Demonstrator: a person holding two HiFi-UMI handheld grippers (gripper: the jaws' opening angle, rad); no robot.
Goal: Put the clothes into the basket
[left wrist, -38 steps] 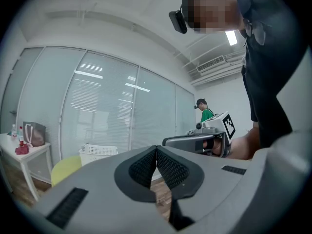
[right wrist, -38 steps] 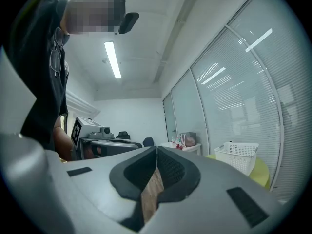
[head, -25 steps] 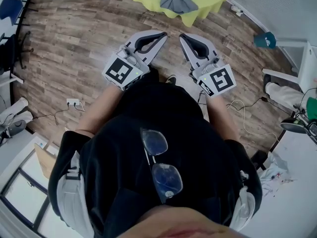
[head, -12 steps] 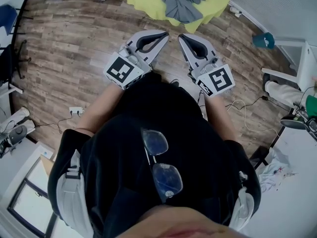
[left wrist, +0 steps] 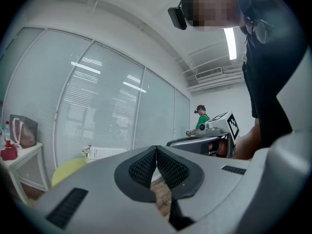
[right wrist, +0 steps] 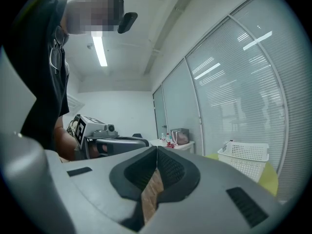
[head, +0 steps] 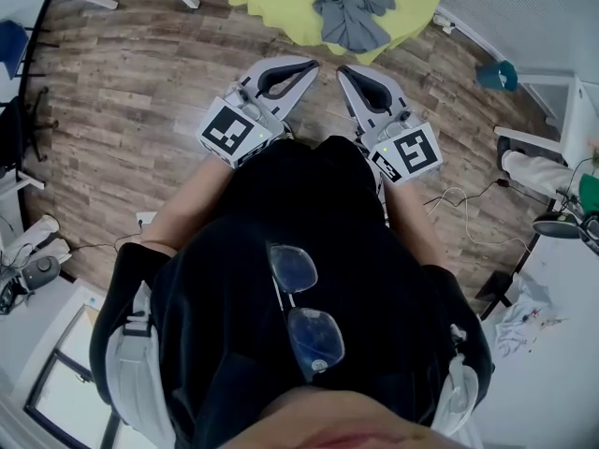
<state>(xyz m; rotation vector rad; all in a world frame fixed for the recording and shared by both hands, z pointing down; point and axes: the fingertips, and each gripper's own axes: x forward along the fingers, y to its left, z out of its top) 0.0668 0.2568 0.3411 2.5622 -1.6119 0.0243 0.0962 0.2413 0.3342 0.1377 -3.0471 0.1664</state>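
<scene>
Left gripper (head: 307,65) and right gripper (head: 343,69), both closed and empty, face the far grey clothes (head: 354,9); unopened, they could shove them off the yellow table (head: 277,0).

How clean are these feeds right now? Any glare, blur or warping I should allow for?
Head view: sharp, evenly lit, fisheye-bent at the edges; grey clothes on the yellow table read clearly near the top edge. Left gripper view: heavy barrel warping, dark corners, ceiling light blown out, left tool filling the lower half. Right gripper view: same warping; white basket sharp, streaky reflections on the blinds.
</scene>
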